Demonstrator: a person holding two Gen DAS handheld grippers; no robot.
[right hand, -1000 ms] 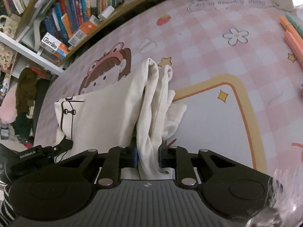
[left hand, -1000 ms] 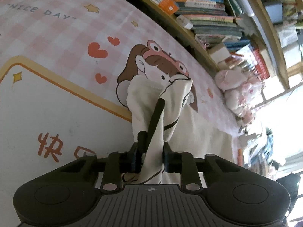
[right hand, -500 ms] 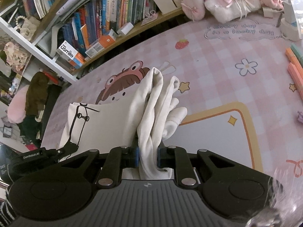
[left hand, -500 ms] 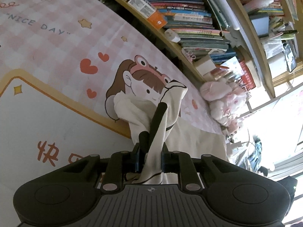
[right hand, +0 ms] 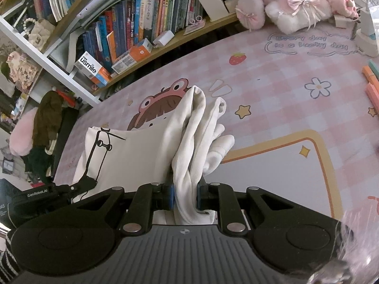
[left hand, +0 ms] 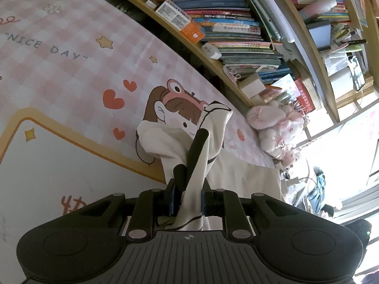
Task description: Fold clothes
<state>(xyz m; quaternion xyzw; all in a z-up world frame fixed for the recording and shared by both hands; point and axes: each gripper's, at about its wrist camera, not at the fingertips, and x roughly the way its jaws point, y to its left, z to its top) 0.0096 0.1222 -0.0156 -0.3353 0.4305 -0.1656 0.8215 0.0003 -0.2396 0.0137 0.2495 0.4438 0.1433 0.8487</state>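
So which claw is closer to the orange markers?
Right. The right claw holds the white garment with the orange markers off to its right; the left claw is on its other side, farther away.

A wooden bookshelf [right hand: 146,23] crammed with books runs along the far edge of the surface [right hand: 284,90], which wears a pink checked cartoon mat. Beside the shelf's end, plush toys [right hand: 296,7] sit; bright window [left hand: 343,142] daylight beyond.
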